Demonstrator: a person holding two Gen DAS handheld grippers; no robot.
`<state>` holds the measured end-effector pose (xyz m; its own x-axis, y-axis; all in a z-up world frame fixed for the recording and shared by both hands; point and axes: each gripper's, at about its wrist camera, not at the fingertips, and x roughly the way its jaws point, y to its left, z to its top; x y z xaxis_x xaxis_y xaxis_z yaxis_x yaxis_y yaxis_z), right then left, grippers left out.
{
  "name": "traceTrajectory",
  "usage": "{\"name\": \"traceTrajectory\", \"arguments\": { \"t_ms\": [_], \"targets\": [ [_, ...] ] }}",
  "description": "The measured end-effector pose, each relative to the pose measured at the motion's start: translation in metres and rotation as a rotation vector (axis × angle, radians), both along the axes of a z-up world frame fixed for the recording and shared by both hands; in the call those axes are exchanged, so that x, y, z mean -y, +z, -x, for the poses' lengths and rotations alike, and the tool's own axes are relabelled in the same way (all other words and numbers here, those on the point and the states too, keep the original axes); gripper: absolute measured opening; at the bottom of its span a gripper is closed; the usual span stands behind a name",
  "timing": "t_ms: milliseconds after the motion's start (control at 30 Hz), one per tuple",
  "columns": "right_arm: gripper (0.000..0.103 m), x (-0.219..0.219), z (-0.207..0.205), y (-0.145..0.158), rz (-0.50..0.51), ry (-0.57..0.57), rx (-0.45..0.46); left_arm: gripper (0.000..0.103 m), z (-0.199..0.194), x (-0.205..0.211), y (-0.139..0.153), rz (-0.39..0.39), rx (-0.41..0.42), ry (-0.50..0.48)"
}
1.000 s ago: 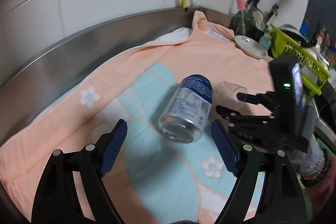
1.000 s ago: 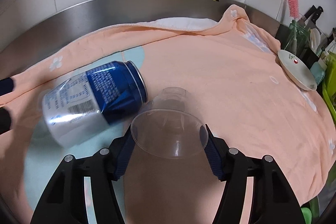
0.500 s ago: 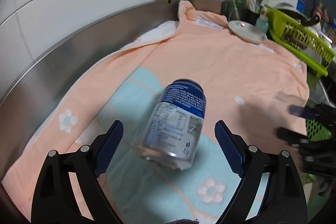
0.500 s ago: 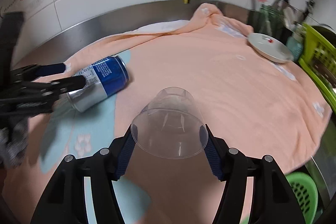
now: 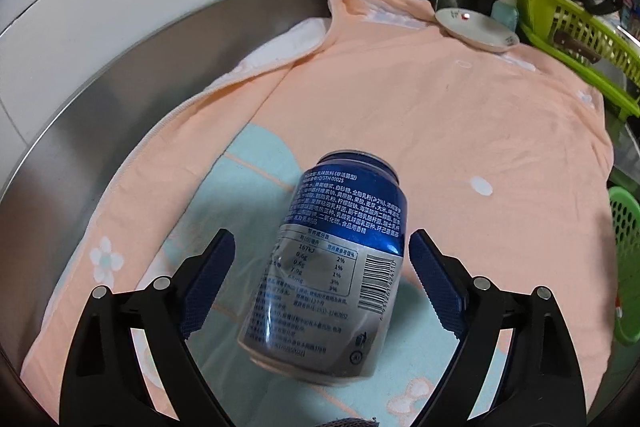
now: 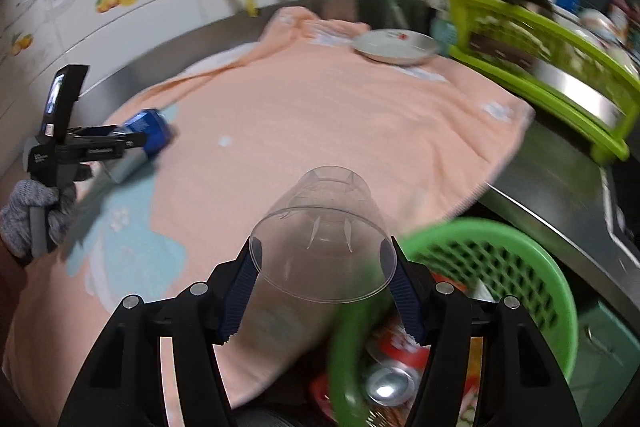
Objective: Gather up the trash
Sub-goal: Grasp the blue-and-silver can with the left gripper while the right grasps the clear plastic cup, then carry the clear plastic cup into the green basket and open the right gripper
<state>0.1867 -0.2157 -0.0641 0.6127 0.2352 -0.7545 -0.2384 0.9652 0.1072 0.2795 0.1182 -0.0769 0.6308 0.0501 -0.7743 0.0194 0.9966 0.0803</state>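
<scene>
Trash basket [image 6: 492, 255] holds cans; right tongs [image 6: 322, 283] grip clear cup [image 6: 324, 239]; left tongs [image 5: 322, 267] agape around blue can [image 5: 340, 259].

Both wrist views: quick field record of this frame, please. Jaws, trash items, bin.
left gripper: jaws open, either side of the can, pads not touching it
can: blue and silver, on its side on the towel
right gripper: jaws shut on the cup
cup: clear plastic, held at its rim, mouth toward the camera
bin: green basket below the counter edge, trash already inside
plate: at the towel's far edge
</scene>
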Motion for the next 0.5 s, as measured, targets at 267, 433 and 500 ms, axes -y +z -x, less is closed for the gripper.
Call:
{"name": "traceTrajectory", "arguments": {
  "t_ms": [267, 433, 500],
  "targets": [
    [0.06, 0.079, 0.014, -0.029, 0.023, -0.197, -0.089, 0.077, -0.006, 0.003, -0.007, -0.006, -0.016, -0.01],
    [0.06, 0.118, 0.016, -0.047, 0.007, -0.275, -0.151, 0.072, -0.006, 0.009, -0.009, -0.024, -0.011, -0.025],
    [0.06, 0.126, 0.015, -0.054, 0.021, -0.298, -0.165, 0.072, -0.006, 0.01, -0.009, -0.03, -0.006, -0.024]
  ]
}}
